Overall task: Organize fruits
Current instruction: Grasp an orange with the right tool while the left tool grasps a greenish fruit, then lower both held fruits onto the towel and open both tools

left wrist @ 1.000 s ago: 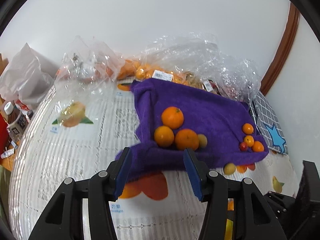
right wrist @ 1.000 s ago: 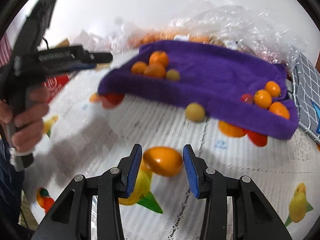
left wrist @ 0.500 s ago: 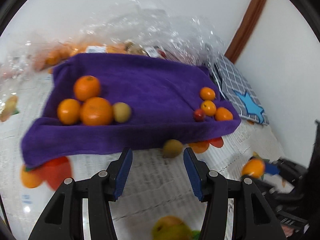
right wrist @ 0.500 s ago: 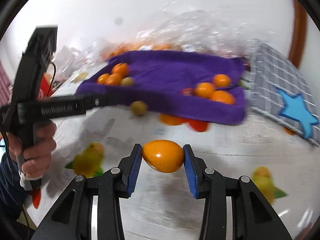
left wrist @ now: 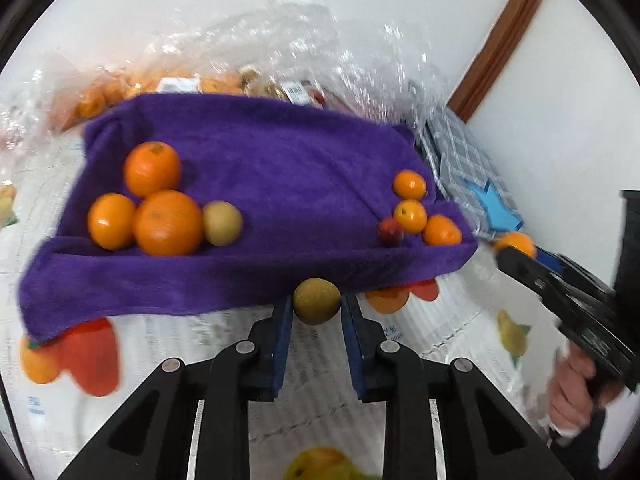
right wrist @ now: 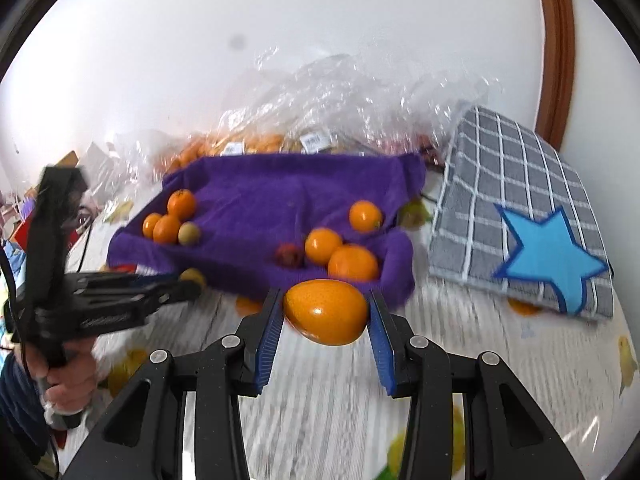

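My left gripper (left wrist: pixel 316 309) was clamped on a small yellow-green fruit (left wrist: pixel 317 301), both blue pads pressed against its sides, just in front of the near edge of the purple towel (left wrist: pixel 280 184). My right gripper (right wrist: pixel 325 314) gripped an oval orange fruit (right wrist: pixel 326 312) between its pads, held above the patterned tablecloth (right wrist: pixel 480 360) just short of the towel's near right corner. On the towel, two groups were laid out well apart. The left group (left wrist: pixel 160 204) comprised three oranges and one yellow-green fruit, all touching. The right group (left wrist: pixel 420 212) comprised three smaller oranges and one small red fruit (left wrist: pixel 390 232) beside them. Clear plastic bags (left wrist: pixel 304 48) holding more fruit lay behind the towel against the wall. A grey checked cloth with a blue star (right wrist: pixel 520 208) lay to the right of the towel.
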The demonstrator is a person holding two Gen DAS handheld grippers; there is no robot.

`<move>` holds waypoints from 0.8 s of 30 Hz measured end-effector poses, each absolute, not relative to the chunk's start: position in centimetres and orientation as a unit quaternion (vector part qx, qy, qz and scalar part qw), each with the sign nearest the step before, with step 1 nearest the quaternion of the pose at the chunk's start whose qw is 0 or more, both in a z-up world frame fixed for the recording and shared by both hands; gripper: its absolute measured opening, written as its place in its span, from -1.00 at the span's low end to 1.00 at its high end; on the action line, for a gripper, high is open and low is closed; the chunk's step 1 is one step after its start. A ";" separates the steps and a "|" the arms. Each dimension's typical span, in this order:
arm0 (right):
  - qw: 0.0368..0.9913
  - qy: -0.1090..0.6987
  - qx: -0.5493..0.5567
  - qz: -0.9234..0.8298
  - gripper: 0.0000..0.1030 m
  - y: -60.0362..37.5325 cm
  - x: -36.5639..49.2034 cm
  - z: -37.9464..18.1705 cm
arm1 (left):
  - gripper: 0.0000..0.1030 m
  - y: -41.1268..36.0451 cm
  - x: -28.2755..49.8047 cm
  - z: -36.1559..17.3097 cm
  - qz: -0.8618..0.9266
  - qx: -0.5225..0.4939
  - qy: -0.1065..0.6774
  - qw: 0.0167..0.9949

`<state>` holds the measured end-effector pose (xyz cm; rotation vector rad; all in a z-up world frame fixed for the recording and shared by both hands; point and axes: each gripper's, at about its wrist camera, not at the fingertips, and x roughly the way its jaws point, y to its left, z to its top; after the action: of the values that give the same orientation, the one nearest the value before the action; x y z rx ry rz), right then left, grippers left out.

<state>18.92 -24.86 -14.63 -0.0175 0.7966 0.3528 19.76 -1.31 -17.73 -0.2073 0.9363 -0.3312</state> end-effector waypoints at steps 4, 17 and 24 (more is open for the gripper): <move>0.911 0.374 -0.016 0.173 -0.20 -23.9 21.8 -14.0 | -0.53 1.0 20.7 -14.7 -0.125 -0.084 0.417 0.896; 0.902 0.406 -0.022 0.146 -0.20 -23.2 29.0 -17.3 | -0.53 0.0 27.4 -16.0 -0.078 -0.039 0.428 0.900; 0.902 0.408 -0.031 0.141 -0.20 -23.1 29.1 -18.2 | -0.53 -0.6 27.7 -17.3 -0.075 -0.034 0.437 0.896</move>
<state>29.12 -23.11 -18.18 -0.0648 0.8429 0.2923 27.70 -0.58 -17.33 -0.0711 0.9050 -0.1556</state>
